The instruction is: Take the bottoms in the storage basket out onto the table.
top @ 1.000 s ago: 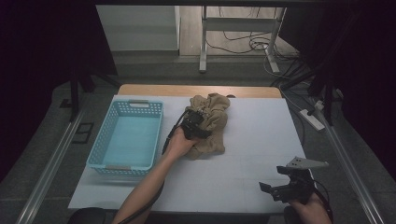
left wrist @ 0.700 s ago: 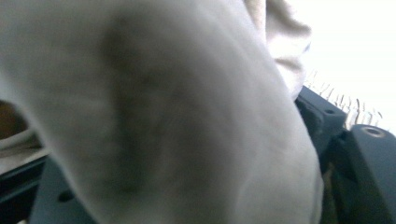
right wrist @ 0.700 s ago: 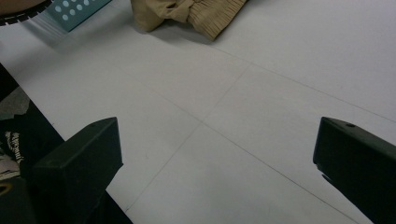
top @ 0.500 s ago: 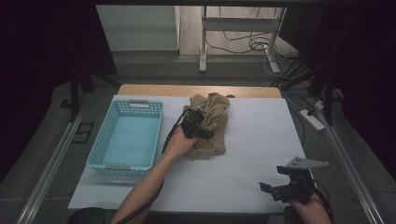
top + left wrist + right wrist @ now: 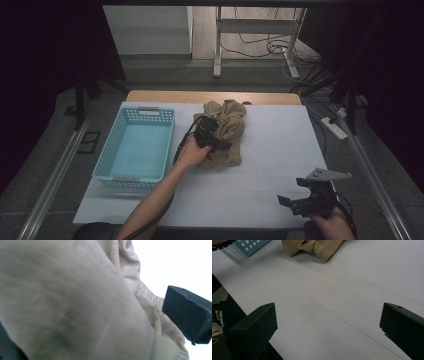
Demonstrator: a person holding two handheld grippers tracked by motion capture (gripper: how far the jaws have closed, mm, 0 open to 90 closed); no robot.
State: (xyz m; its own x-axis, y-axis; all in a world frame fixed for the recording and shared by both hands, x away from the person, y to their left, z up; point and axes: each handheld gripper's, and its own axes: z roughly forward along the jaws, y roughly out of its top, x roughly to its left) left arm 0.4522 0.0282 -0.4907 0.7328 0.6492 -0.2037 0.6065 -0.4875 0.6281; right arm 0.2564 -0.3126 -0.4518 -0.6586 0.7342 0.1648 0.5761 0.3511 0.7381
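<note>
Left tongs (image 5: 216, 134) jaws just opened; tan garment (image 5: 227, 131) between, unpinched.

tan cloth garment (image 5: 225, 132): 1, maybe more bunched together | blue basket (image 5: 136, 150): 1 | grippers: 2 | table (image 5: 270, 165): 1

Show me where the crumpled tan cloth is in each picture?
High view: the tan cloth lies mid-table, right of the blue basket, under the left gripper.
Left gripper view: the cloth covers most of the picture, pressed close beside the black jaw.
Right gripper view: its ribbed edge sits at the top.
Shared landmark: the white table.
</note>
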